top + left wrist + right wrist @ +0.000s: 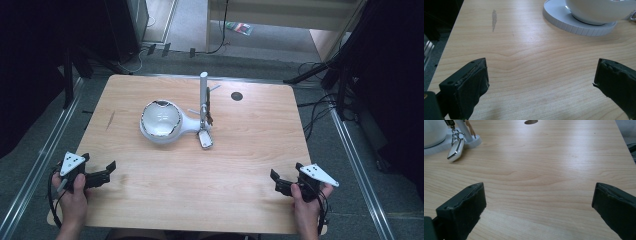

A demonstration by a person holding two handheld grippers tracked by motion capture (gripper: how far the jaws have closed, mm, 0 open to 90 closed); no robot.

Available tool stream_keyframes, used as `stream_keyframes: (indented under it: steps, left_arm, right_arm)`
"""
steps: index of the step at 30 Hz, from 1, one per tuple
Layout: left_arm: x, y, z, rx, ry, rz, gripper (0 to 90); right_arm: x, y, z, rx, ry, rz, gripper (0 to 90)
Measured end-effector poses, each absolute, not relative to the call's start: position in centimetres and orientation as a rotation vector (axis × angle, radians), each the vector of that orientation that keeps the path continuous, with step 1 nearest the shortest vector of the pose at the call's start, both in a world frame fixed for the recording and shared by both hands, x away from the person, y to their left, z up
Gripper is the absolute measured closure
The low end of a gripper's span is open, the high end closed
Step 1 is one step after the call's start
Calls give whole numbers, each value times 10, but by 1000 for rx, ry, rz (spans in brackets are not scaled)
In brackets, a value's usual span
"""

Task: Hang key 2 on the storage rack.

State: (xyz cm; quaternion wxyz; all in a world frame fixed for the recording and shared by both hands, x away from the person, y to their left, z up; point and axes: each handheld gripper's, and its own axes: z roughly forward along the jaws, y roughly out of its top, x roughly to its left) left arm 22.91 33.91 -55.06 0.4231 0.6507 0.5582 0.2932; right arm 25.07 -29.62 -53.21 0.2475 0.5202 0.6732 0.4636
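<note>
While both grippers rest at the near edge of the table (pixel 250 165), nothing is held: the left gripper (pixel 102 172) has its jaws spread wide over bare wood, and the right gripper (pixel 280 182) likewise has its jaws well apart and empty.

The thing to work on is the white stand (pixel 162 122), near the middle of the table and well apart from both grippers. It has a round bowl (pixel 160 117) on a ribbed base (pixel 579 26), and to the right of the bowl a thin upright post (pixel 203 95). A white key fob (pixel 205 139) on a metal ring hangs from the post; its lower end lies on the wood just in front of the post's foot, as the right gripper view shows (pixel 456 149). Small brownish bits hang beside the post; what they are is too small to tell.

The step in hand looks like a first reach toward the stand. The right gripper sits nearer the fob's side, so it seems the better one for it. Come in low and straight with jaws kept apart, line them across the fob's narrow sides, and close only once both pads flank it. The stand looks light and top-heavy at the post; a sideways nudge could tip or slide it, so the left gripper could steady the base by the bowl.
</note>
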Motion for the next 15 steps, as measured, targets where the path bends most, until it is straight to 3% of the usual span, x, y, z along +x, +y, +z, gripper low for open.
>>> stream_keyframes:
  steps: [15]
  left_arm:
    - [229,339,-551,1626,1397,737,0]
  right_arm:
    - [236,-326,-538,1476,1781,1193,0]
